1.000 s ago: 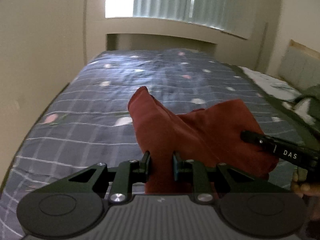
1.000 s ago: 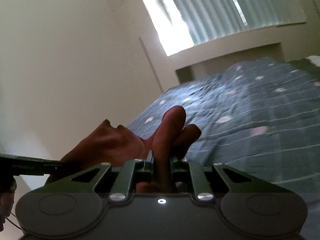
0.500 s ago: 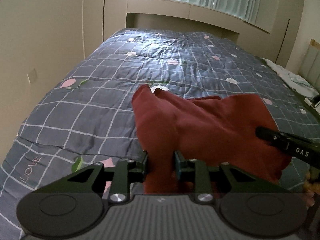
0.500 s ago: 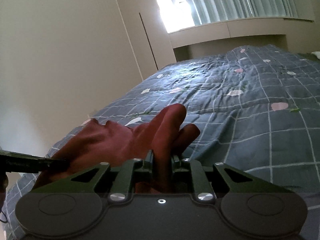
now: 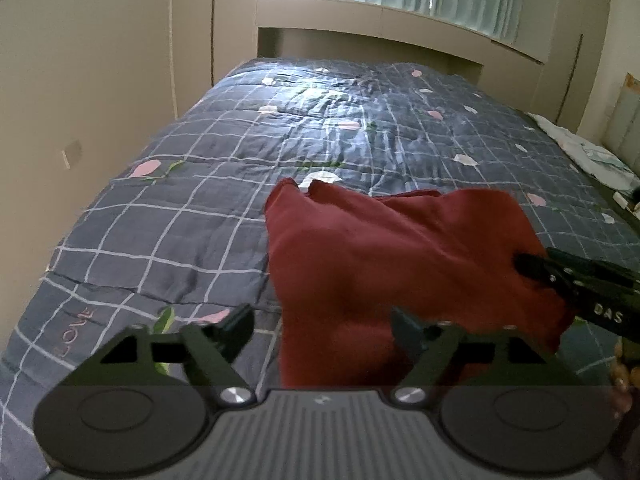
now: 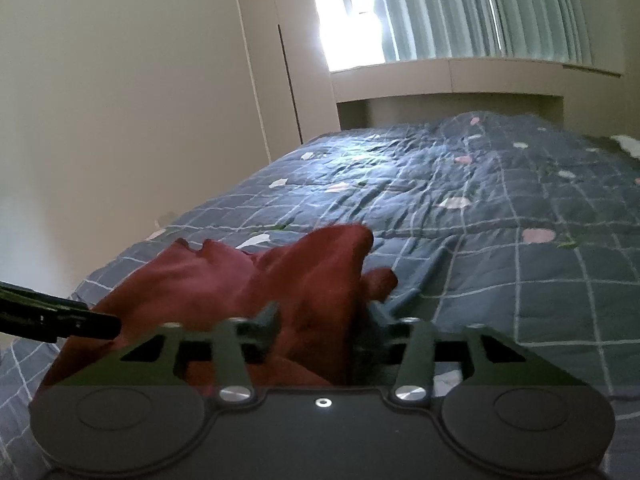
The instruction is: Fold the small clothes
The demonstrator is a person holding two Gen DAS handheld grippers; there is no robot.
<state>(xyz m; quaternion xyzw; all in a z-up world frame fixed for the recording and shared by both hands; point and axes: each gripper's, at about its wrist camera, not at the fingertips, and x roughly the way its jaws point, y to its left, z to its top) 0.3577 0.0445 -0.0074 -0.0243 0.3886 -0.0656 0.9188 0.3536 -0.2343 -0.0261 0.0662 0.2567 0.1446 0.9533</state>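
Note:
A dark red small garment lies bunched on the blue checked bed cover, near the bed's near edge. My left gripper is open, its fingers spread wide on either side of the cloth's near end. My right gripper is open too, with the garment lying between its fingers. The right gripper's tip shows in the left wrist view at the cloth's right edge. The left gripper's tip shows in the right wrist view at the cloth's left edge.
The bed runs back to a ledge under a curtained window. A beige wall borders its left side. Pale crumpled cloth lies at the far right edge of the bed.
Both grippers have opened and let go of the red garment. It has come down from being held up and now rests on the cover. Both views have tilted down toward the bed.

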